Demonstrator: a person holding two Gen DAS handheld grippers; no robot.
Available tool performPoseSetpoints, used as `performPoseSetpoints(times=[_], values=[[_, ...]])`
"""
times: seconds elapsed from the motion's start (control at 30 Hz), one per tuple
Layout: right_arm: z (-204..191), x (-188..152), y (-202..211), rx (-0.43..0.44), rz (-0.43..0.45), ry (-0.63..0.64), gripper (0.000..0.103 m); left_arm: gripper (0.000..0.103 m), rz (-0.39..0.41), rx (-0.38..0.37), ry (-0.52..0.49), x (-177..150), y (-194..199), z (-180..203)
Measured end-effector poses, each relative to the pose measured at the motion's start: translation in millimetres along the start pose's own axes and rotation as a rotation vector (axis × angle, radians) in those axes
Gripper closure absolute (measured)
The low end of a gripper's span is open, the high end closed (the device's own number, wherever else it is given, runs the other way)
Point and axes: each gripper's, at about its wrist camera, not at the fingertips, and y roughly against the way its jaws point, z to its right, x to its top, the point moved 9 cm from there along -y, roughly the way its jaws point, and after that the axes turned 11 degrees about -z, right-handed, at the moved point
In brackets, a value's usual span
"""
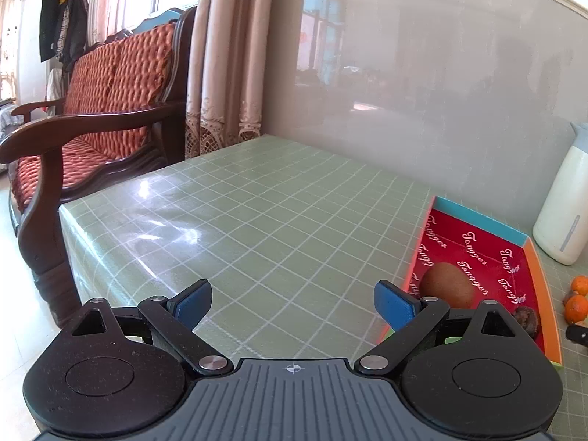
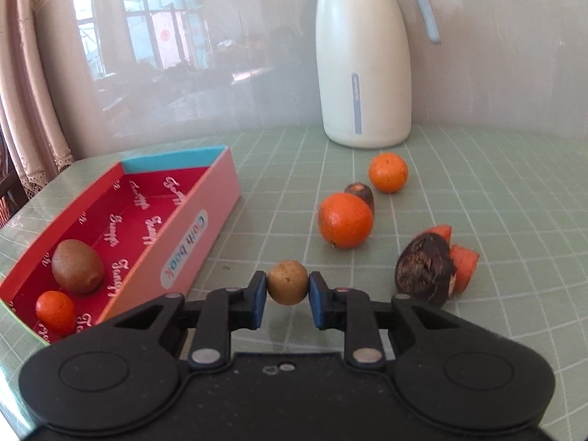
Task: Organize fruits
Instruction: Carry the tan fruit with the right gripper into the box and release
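Observation:
My right gripper (image 2: pixel 287 288) is shut on a small round tan fruit (image 2: pixel 287 286), just right of the red-lined box (image 2: pixel 205 198). The box holds a brown kiwi (image 2: pixel 77 266) and a small orange fruit (image 2: pixel 56 311). On the table lie two oranges (image 2: pixel 345 219) (image 2: pixel 388 172), a small dark fruit (image 2: pixel 362 194), a dark brown fruit (image 2: pixel 424 268) and orange pieces (image 2: pixel 463 266). My left gripper (image 1: pixel 293 303) is open and empty over the tablecloth, left of the box (image 1: pixel 544 279), where the kiwi (image 1: pixel 448 284) and a dark fruit (image 1: pixel 526 319) show.
A white and grey thermos jug (image 2: pixel 364 70) stands by the wall behind the fruit; it also shows in the left wrist view (image 1: pixel 562 205). The green checked tablecloth (image 1: pixel 257 228) ends at the left, beside a wooden sofa (image 1: pixel 92 117) with red cushions.

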Motion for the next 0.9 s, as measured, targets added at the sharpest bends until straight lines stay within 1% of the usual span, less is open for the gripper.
performPoseSetpoints(times=[0.1, 0.27, 0.4, 0.53, 0.6, 0.7, 0.9], values=[[-8.2, 5.5, 10.0, 0.029, 0.04, 0.018, 0.08, 0.009, 0.013, 0.03, 0.017, 0.2, 3.1, -6.7], [-31.7, 13.0, 27.4, 0.135, 0.11, 0.069, 0.08, 0.008, 0.05, 0.14, 0.099, -0.9, 10.1, -31.7], [-60.6, 10.9, 33.2, 0.208, 0.122, 0.147, 0.079, 0.008, 0.06, 0.207, 0.174, -2.1, 12.6, -52.9], [-90.0, 5.7, 36.8, 0.267, 0.124, 0.223, 0.079, 0.007, 0.071, 0.234, 0.199, -3.8, 13.4, -63.2], [-102.1, 2.1, 34.7, 0.274, 0.114, 0.259, 0.079, 0.005, 0.069, 0.239, 0.203, -4.2, 12.4, -66.4], [-115.3, -4.4, 26.2, 0.283, 0.076, 0.288, 0.079, 0.004, 0.07, 0.245, 0.202, -4.4, 12.5, -70.5], [-125.3, -11.7, 16.0, 0.26, 0.04, 0.312, 0.079, 0.004, 0.069, 0.253, 0.201, -4.2, 11.7, -77.8]])
